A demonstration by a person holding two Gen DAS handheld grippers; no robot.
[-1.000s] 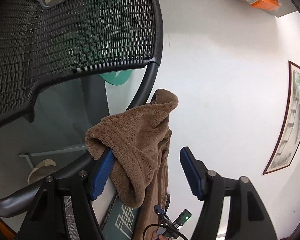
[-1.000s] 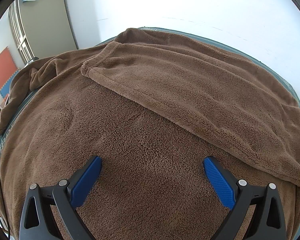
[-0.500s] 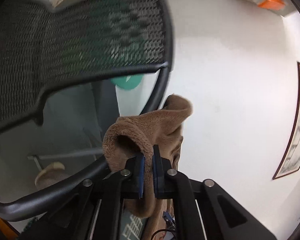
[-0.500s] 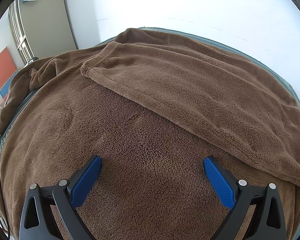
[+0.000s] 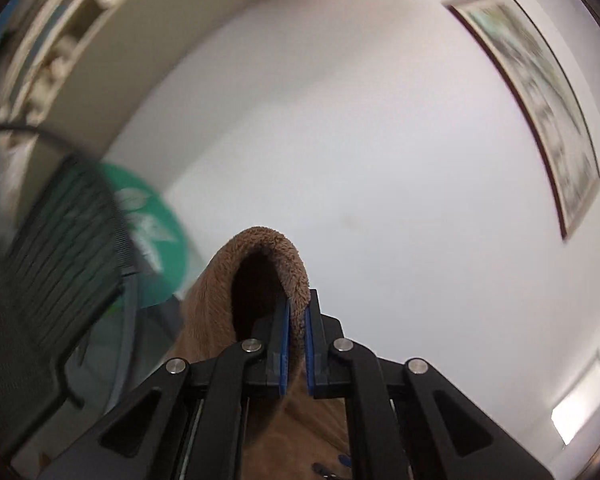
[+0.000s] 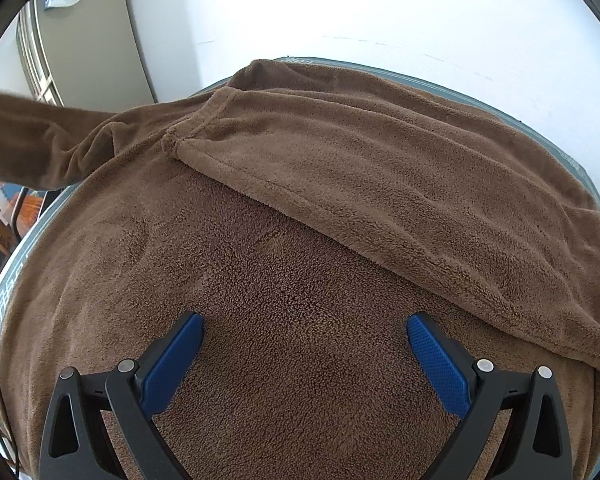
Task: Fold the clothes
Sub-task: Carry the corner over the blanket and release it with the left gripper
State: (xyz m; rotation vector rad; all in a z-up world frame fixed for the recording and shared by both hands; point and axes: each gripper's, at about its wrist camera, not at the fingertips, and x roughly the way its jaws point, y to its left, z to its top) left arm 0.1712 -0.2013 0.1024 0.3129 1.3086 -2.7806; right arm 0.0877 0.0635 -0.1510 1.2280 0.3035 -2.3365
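A brown fleece garment (image 6: pixel 300 240) covers most of the round table (image 6: pixel 580 168), with one part folded over diagonally across the far right. Its long end (image 6: pixel 32 148) stretches up and off to the left, lifted off the table. My left gripper (image 5: pixel 296 320) is shut on that end (image 5: pixel 260 276), whose cuff loops up above the blue pads. My right gripper (image 6: pixel 304 344) hovers open just above the middle of the garment, nothing between its fingers.
A black mesh chair back (image 5: pixel 52 264) stands at the left of the left wrist view, with a green round sign (image 5: pixel 156 236) behind it. A framed picture (image 5: pixel 540 92) hangs on the white wall. A grey cabinet (image 6: pixel 84 32) stands at the far left of the table.
My left gripper closed on the garment's hanging end and lifted it high, clear of the chair back, rolling as it rose. The right gripper kept still.
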